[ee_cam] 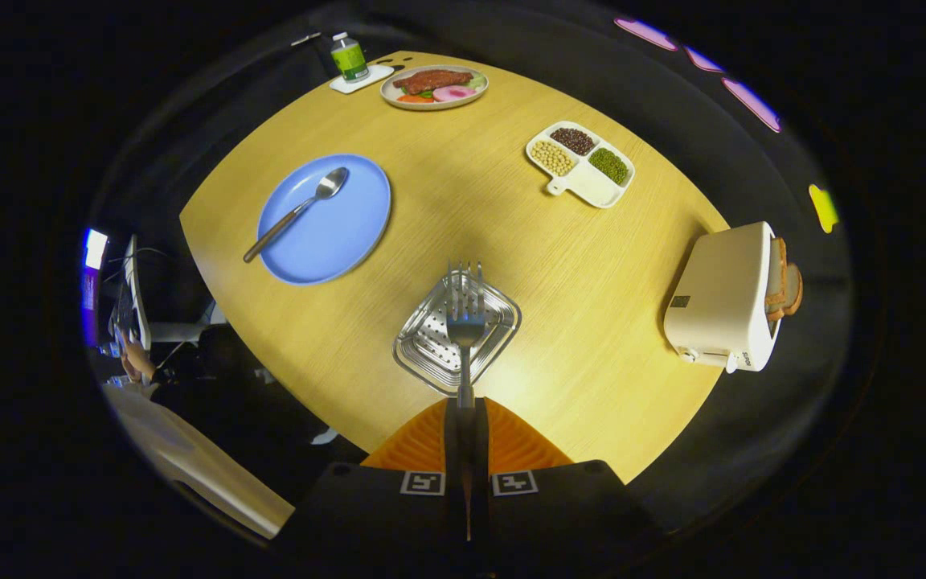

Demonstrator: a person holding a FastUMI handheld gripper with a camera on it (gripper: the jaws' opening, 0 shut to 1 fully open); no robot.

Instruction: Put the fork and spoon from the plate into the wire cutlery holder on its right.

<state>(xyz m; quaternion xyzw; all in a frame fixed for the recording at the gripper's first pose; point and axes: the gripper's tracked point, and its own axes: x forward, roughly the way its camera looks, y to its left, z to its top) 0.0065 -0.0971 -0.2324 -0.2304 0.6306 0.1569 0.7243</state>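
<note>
Fingers (465, 418) clamped on fork (465, 318) above wire holder (495, 310)

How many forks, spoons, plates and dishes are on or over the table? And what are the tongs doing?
Forks: 1, the fork, gripped by the tongs over the holder
Spoons: 1, the spoon on the blue plate
Plates: 2, blue plate and food plate
Divided dishes: 1, the bean dish
Total: 5
</note>
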